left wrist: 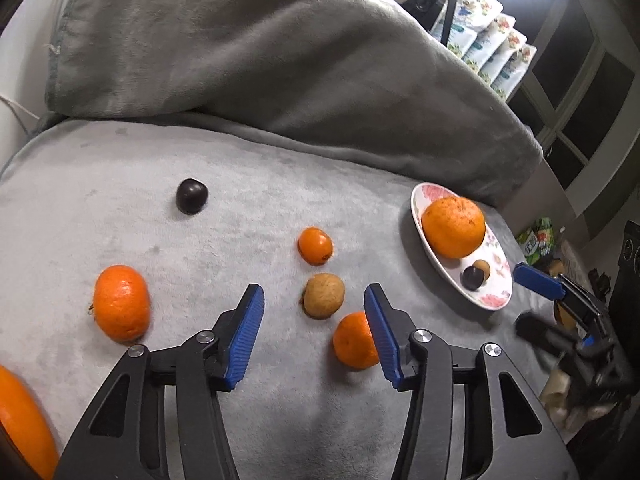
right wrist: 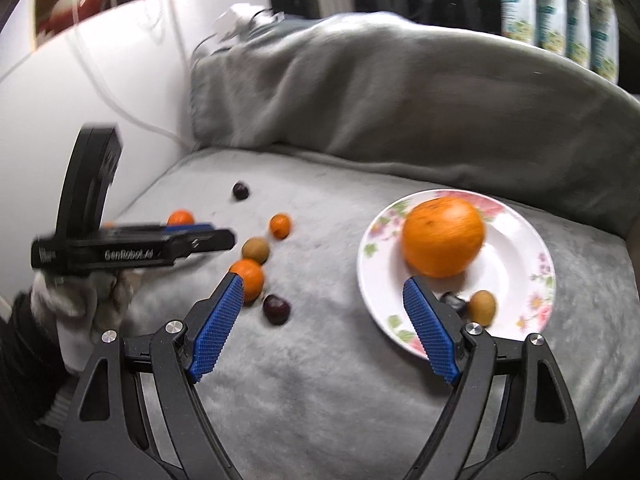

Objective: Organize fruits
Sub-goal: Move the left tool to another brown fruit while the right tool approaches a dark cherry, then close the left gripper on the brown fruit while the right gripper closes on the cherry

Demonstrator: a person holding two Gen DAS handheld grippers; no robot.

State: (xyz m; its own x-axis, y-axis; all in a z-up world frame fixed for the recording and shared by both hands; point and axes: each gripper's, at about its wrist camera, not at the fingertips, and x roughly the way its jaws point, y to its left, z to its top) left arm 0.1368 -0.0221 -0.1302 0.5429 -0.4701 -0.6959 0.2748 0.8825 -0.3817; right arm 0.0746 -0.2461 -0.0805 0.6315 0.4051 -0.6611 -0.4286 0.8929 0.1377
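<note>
Plush matt grey blanket (left wrist: pixel 280 80); glossy glazed floral plate (right wrist: pixel 520 248); dimpled shiny orange (right wrist: pixel 442 236); ribbed blue plastic pads (left wrist: pixel 248 332) on matt black jaws.

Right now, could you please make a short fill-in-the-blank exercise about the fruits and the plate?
1. The floral plate holds ___ fruits.
2. The biggest fruit on it is a large orange, and its colour is ___.
3. The left gripper has ___ between its fingers.
4. The fruits off the plate lie on a ___ blanket.

Missing words: three; orange; nothing; grey
</note>
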